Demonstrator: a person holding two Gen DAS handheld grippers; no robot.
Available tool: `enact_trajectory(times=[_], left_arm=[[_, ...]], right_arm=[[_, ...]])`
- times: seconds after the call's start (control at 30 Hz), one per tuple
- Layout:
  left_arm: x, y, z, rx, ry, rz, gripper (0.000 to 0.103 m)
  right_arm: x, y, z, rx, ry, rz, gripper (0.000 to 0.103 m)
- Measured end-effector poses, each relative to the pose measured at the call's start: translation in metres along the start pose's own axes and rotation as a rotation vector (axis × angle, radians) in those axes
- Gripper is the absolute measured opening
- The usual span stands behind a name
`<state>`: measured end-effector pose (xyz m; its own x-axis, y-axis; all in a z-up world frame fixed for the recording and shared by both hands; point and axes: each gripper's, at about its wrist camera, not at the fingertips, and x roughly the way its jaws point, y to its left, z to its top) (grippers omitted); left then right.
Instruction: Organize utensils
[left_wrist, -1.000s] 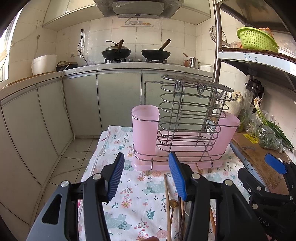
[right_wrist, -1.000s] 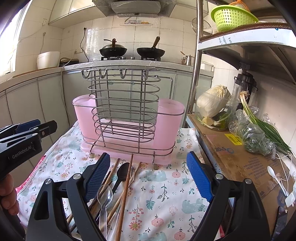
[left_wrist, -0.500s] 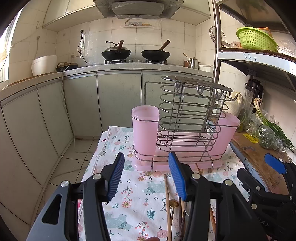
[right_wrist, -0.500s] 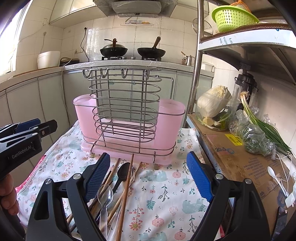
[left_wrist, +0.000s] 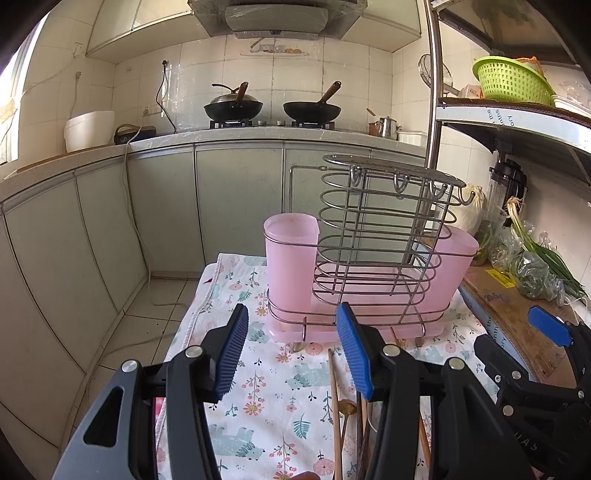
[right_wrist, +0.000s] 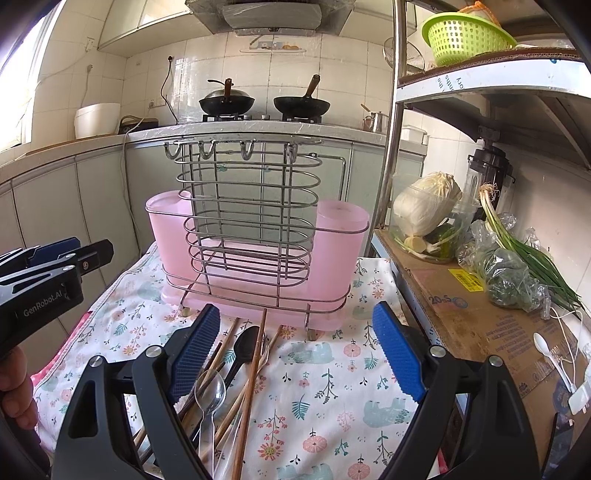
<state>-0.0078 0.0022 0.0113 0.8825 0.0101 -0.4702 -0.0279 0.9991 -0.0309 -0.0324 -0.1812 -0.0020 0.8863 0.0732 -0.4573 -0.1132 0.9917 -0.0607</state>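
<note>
- Two grippers hang above a flowered cloth (right_wrist: 325, 391), both with jaws spread wide and nothing between the blue pads.
- Left gripper (left_wrist: 291, 354) points at the wire rack (left_wrist: 376, 236), which stands at 12 o'clock from it; its pads (left_wrist: 232, 350) frame the rack's near left corner without touching it.
- Right gripper (right_wrist: 295, 354) faces the same rack (right_wrist: 251, 221) from the other side, again at 12 o'clock.
- Pink plastic holder (right_wrist: 255, 258) sits inside the wire rack, with a tall cup at each end and a low tray between them.
- Several loose utensils lie on the cloth in front of the rack, between 6 and 9 o'clock under the right gripper: wooden chopsticks (right_wrist: 253, 373), a black spoon (right_wrist: 243, 347) and a clear plastic spoon (right_wrist: 209, 387), overlapping in a heap beside the left pad.
- From the left wrist view, chopstick tips (left_wrist: 334, 398) show at 6 o'clock, just right of the gap between its pads.
- At 3 o'clock of the cloth lies a cardboard box (right_wrist: 472, 317), holding bagged greens (right_wrist: 513, 273) and a cabbage (right_wrist: 424, 206).
- A hand (right_wrist: 14, 387) grips the left tool at 8 o'clock in the right wrist view.
</note>
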Motion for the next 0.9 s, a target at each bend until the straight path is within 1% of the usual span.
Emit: enact_trajectory(times=[0.9], left_arm=[[0.0011,-0.0002,-0.0009,0.003,-0.001,-0.002,0.049]], right_arm=[[0.0018,0.0019,-0.0005,-0.007,0.001,0.001,0.085]])
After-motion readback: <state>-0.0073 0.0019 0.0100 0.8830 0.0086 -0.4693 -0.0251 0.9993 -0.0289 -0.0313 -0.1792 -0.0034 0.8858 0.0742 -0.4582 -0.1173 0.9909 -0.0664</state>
